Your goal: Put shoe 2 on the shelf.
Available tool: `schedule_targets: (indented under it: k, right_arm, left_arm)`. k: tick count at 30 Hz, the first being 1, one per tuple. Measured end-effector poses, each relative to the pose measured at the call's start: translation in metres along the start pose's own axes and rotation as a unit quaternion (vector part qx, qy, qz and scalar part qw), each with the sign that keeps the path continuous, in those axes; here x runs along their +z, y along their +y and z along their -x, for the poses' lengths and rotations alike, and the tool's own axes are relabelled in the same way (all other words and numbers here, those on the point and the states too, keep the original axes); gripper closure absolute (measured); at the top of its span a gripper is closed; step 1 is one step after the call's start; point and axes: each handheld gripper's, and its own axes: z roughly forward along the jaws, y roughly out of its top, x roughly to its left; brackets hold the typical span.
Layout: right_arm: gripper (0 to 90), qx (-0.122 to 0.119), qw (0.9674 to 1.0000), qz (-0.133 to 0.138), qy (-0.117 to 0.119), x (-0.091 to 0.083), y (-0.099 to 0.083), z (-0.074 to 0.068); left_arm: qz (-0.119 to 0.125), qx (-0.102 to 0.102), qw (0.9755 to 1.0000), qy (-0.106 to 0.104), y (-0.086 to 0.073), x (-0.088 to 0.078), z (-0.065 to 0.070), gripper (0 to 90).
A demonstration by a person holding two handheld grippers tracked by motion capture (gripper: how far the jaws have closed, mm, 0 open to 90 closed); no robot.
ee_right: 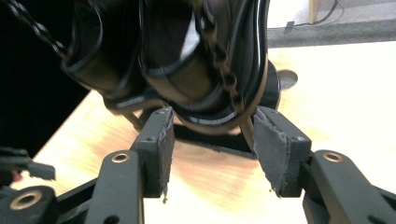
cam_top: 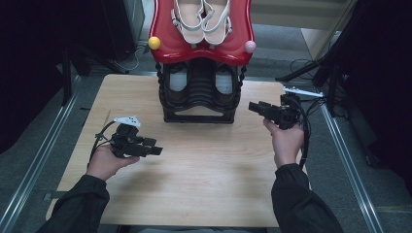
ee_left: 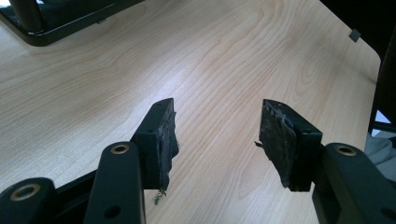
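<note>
Right claw (cam_top: 253, 107) apart, empty, aimed at the dark shoes (cam_top: 198, 82) on the rack's (cam_top: 198, 114) lower tier.
High view: left claw (cam_top: 154, 147) apart over bare tabletop (cam_top: 204, 170). Right gripper view: dark shoes (ee_right: 187, 60) close ahead, untouched.

Lab recording booth: dark drapes (cam_top: 29, 58), floor rails (cam_top: 39, 145), wooden table (cam_top: 194, 170).

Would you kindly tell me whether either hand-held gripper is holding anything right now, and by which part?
Nothing is held. The left hand-held gripper is open over bare table; the right hand-held gripper is open, aimed at the dark shoes on the rack's lower tier.
</note>
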Motion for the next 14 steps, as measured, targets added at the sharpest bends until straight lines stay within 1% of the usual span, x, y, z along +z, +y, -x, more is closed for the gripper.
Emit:
schedule_targets:
  k: [2,5,6,8,9,13,14]
  right_arm:
    - [49.1,-0.003,1.0000,0.003,-0.003,0.001,-0.011,0.000]
    - [49.1,0.002,1.0000,-0.006,0.005,0.004,-0.023,0.002]
    - [49.1,0.001,0.9999,-0.009,0.008,0.005,-0.028,0.002]
    - [48.9,-0.006,0.9998,-0.014,0.010,0.007,-0.034,0.001]
    - [48.7,-0.008,0.9998,-0.014,0.011,0.008,-0.037,0.000]
    - [46.9,-0.011,0.9992,-0.026,0.028,0.013,-0.047,-0.004]
    - [46.6,-0.013,0.9990,-0.029,0.030,0.014,-0.049,-0.005]
  left_arm:
    - [0.001,0.000,1.0000,0.000,0.000,0.000,0.000,45.8]
    - [-0.001,-0.003,1.0000,-0.004,0.000,0.001,-0.001,44.2]
    - [-0.002,-0.003,1.0000,-0.001,0.000,0.001,-0.001,43.3]
    - [-0.004,-0.002,1.0000,-0.003,0.000,0.003,-0.002,42.8]
    - [-0.005,-0.001,1.0000,0.000,0.000,0.004,-0.002,42.5]
    - [-0.005,0.000,1.0000,0.002,0.000,0.005,-0.002,39.5]
    - [0.001,-0.002,0.9999,0.013,0.000,0.006,-0.001,38.0]
